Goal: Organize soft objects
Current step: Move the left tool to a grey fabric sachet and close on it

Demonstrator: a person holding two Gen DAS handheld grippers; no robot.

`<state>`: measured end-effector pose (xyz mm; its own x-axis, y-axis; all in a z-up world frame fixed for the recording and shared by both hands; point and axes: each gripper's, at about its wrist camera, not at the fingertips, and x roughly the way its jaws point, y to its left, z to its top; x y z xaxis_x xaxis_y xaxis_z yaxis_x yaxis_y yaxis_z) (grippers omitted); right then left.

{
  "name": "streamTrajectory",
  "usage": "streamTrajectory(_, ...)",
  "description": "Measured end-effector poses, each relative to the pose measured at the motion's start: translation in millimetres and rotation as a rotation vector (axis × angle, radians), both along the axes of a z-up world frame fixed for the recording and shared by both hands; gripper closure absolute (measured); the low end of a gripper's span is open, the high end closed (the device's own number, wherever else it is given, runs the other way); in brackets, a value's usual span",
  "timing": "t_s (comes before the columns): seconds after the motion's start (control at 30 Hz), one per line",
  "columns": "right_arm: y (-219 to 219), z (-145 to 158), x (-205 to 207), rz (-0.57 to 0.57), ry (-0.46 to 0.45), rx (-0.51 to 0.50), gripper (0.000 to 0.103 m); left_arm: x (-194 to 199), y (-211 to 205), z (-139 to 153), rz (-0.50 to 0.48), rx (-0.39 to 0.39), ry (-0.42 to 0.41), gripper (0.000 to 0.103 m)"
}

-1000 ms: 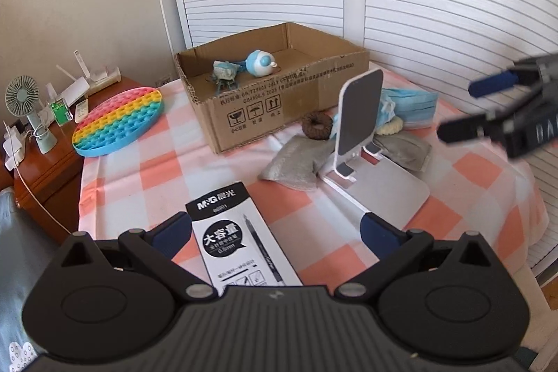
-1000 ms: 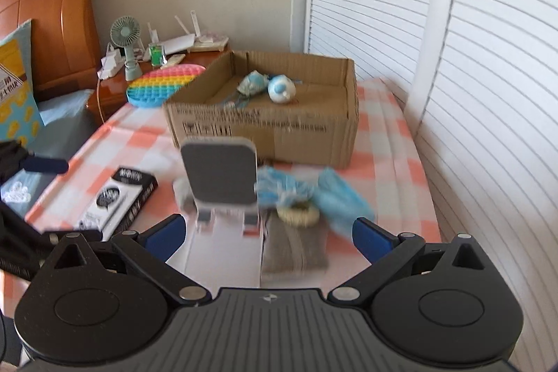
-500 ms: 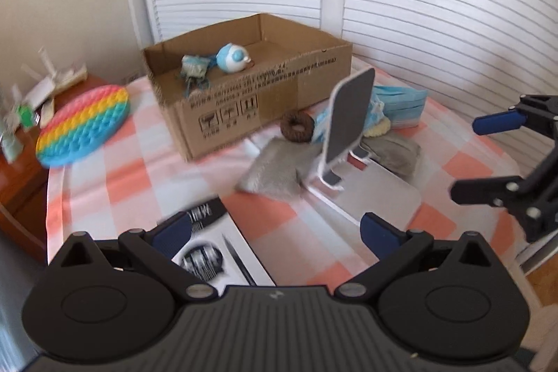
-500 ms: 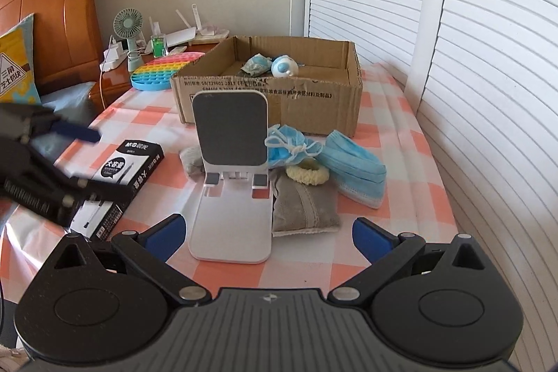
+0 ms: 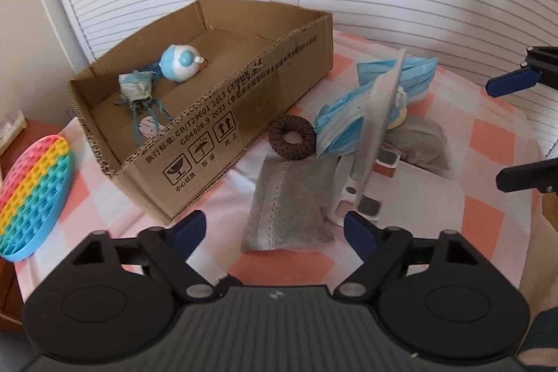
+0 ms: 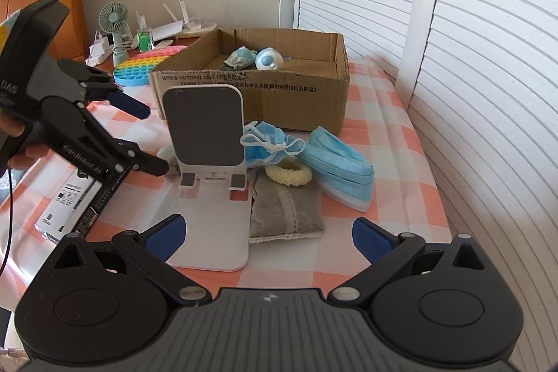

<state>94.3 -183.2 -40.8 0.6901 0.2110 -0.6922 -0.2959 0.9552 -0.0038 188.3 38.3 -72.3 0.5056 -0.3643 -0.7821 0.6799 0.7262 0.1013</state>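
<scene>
Left wrist view. Item: grey fabric pouch (image 5: 289,201), flat on the checked surface (image 5: 488,142), just ahead of the left gripper (image 5: 273,227), between the cardboard box (image 5: 223,128) and the white phone stand (image 5: 376,135). Looks light, limp and stuffed; likely to sag and fold when lifted. Suggested hold: across the near short end or over the stitched seam, where the cloth bunches. Fingers (image 5: 186,229) apart and closing, pouch ahead of them, not yet touched. Grey-green weave, pale stitched band along its length. Also present: brown knitted ring (image 5: 292,137) touching the pouch's far edge; blue face masks (image 5: 340,124) behind the stand. Both soft, featherweight; pinch anywhere. In the box already: blue-and-white plush toy (image 5: 179,62) and a tasselled cloth item (image 5: 136,88). Right gripper (image 5: 512,128) at the right edge, fingers spread, nothing between them.

Right wrist view. Item: second grey pouch (image 6: 284,210), right of the stand's base plate, ahead of the right gripper (image 6: 268,237); its fingers (image 6: 371,237) stand wide, empty. Cream fluffy ring (image 6: 288,171) rests on the pouch's far end; move it first or grip the near end. Loose mask with ties (image 6: 270,143) and stacked masks (image 6: 336,169) lie beyond. Left gripper at the stand's left side, over the first pouch, mostly hidden here.
</scene>
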Motion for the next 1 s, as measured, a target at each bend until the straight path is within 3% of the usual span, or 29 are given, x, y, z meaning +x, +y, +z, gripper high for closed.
streamTrajectory(0.3,-0.6,-7.4,13.9,-0.012,0.022,-0.013,0.0,27.6,4.1,-9.8,-0.078,-0.038,0.085,0.041)
streamTrajectory(0.47,-0.8,-11.5,18.9,-0.023,0.037,-0.022,0.0,37.8,4.5,-14.4,-0.107,-0.062,0.131,0.042)
streamTrajectory(0.53,-0.7,-12.5,20.7,-0.027,0.042,-0.025,0.0,40.5,5.0,-15.2,-0.107,-0.076,0.143,0.047)
streamTrajectory(0.57,-0.6,-12.9,21.3,-0.028,0.043,-0.026,0.0,41.5,6.0,-15.8,-0.109,-0.088,0.156,0.054)
streamTrajectory(0.7,-0.4,-14.6,23.6,-0.028,0.049,-0.033,0.0,38.6,6.8,-14.4,-0.115,-0.091,0.149,0.063)
streamTrajectory(0.93,-2.2,-18.2,25.5,-0.033,0.059,-0.036,0.0,32.0,15.9,-10.1,-0.113,-0.048,0.136,0.065)
streamTrajectory(1.0,-3.7,-18.9,26.3,-0.036,0.059,-0.034,0.0,32.2,18.0,-10.5,-0.097,-0.036,0.133,0.06)
